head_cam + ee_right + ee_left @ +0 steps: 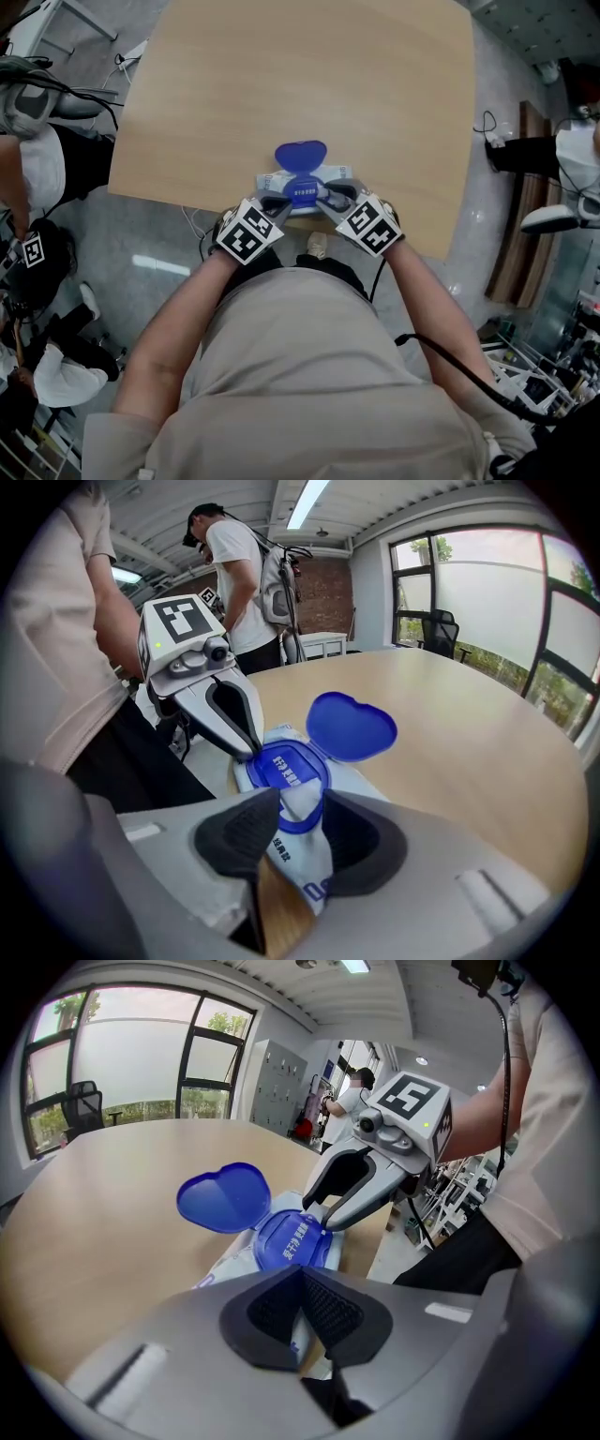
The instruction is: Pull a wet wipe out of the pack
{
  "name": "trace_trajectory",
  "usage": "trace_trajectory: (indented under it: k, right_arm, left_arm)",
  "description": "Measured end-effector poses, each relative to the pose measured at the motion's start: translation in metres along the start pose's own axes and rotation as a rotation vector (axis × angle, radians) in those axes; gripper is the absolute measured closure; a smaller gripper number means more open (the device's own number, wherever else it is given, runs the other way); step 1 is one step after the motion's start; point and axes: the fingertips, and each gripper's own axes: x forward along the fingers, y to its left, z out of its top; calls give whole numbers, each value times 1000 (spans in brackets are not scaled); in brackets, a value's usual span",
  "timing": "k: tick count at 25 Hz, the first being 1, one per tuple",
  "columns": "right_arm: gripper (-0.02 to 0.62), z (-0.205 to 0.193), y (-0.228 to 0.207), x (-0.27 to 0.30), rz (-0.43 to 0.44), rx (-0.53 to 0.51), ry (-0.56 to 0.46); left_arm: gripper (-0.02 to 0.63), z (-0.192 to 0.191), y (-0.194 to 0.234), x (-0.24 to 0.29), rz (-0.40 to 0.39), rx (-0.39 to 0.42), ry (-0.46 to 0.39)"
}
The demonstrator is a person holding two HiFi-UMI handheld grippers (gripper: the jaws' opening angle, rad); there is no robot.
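The wet wipe pack point(305, 183) lies at the table's near edge, white with a blue opening ring point(302, 191) and its heart-shaped blue lid point(300, 155) flipped open away from me. My left gripper point(277, 204) is shut and holds nothing, its tip against the left rim of the ring point(281, 764). My right gripper point(328, 197) sits at the ring's right side. Its jaws stand a small way apart over the pack's near end point(302, 855). The same pack point(292, 1241) shows past my shut left gripper point(305, 1309). No wipe sticks out of the opening.
The tan table point(309, 75) stretches away beyond the pack; its near edge is right under my hands. A person in a white shirt point(242, 569) stands behind. Other people and chairs point(37, 103) are at the left, and a chair point(441, 630) stands by the window.
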Motion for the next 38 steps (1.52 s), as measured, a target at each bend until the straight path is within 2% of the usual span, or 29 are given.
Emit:
trace_trajectory:
  k: [5, 11, 14, 24, 31, 38]
  right_arm:
    - [474, -3, -3, 2, -8, -63, 35]
    - [589, -1, -10, -2, -65, -122, 49]
    - [592, -1, -4, -2, -66, -146, 47]
    - [593, 5, 5, -20, -86, -119, 7]
    - [594, 27, -11, -34, -127, -97, -61]
    - [594, 58, -8, -65, -167, -100, -145]
  left_arm:
    - [601, -1, 2, 2, -5, -10, 1]
    - [601, -2, 3, 4, -9, -10, 3]
    - [601, -3, 3, 4, -12, -8, 7]
    - [601, -7, -6, 3, -18, 6, 7]
    - [601, -8, 4, 10, -22, 11, 16]
    - [601, -7, 1, 8, -26, 16, 9]
